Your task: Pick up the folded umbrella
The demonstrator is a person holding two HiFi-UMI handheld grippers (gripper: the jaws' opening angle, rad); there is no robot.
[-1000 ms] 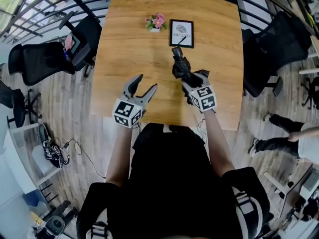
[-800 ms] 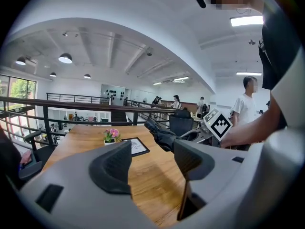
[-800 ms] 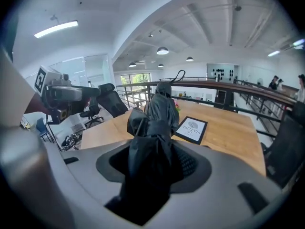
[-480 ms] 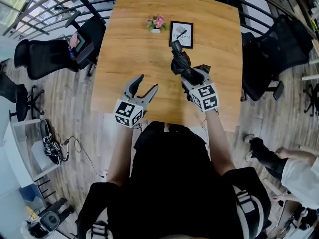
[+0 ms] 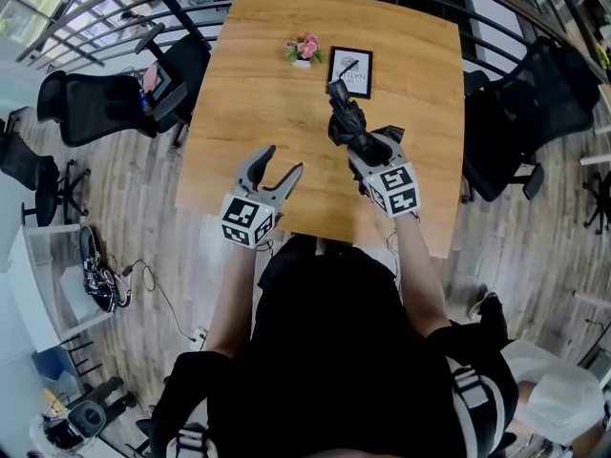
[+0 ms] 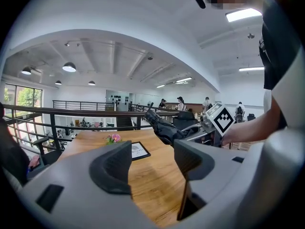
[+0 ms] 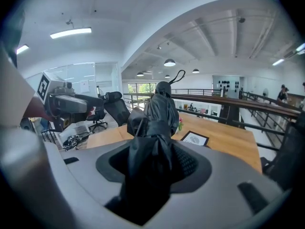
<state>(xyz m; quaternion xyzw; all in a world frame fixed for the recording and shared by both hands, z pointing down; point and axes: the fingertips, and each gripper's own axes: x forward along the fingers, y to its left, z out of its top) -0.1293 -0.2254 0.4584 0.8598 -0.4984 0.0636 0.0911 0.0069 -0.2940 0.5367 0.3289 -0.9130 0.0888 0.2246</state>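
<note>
Nearest the person, over the near edge of the light wooden table [image 5: 239,84], the grey left gripper [image 5: 284,157] hovers with its jaws spread and nothing between them. Just to its right, the grey right gripper [image 5: 374,146] clamps the black folded umbrella [image 5: 344,117], which slants upward, clear of the tabletop. Farther off sit a black-framed white print [image 5: 349,72] and a small pot of pink flowers [image 5: 305,48].
</note>
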